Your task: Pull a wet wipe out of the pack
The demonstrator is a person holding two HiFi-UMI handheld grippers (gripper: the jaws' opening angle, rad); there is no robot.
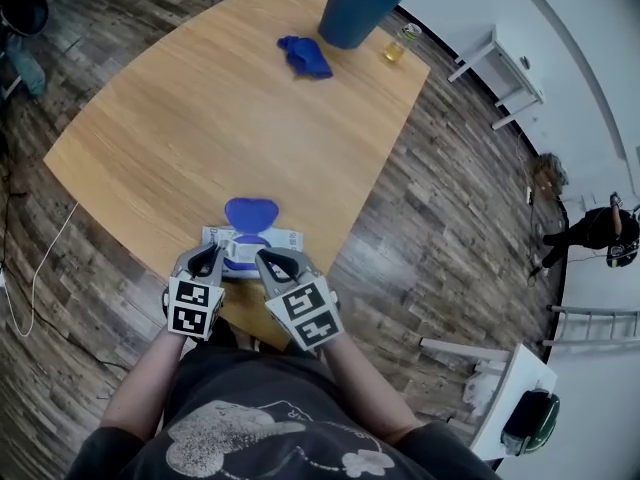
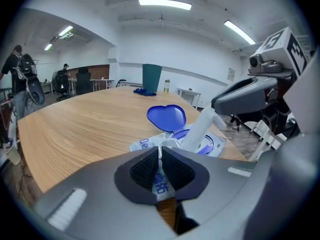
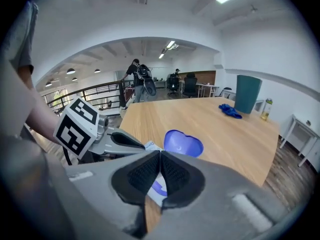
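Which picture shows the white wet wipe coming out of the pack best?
The left gripper view: the wet wipe stretches in full from the pack up to the right hand-held gripper. In the head view it cannot be made out; the right gripper view shows only shut jaws.

Wooden table (image 1: 200, 118), dark plank floor (image 1: 450, 218)

Wide open across the middle of the table (image 1: 200, 128): bare wood, free passage from left to right. Blocked at the far right corner by bin (image 1: 358, 6), cloth (image 1: 305, 56) and bottle (image 1: 397, 48), set close together. Tight at the near edge: left gripper (image 2: 160, 150) and right gripper (image 3: 160, 155) side by side over the pack (image 1: 290, 238), wet wipe (image 2: 200, 126) strung from pack up to right gripper, raised lid (image 1: 250, 213) just beyond, barring a low reach from the far side.
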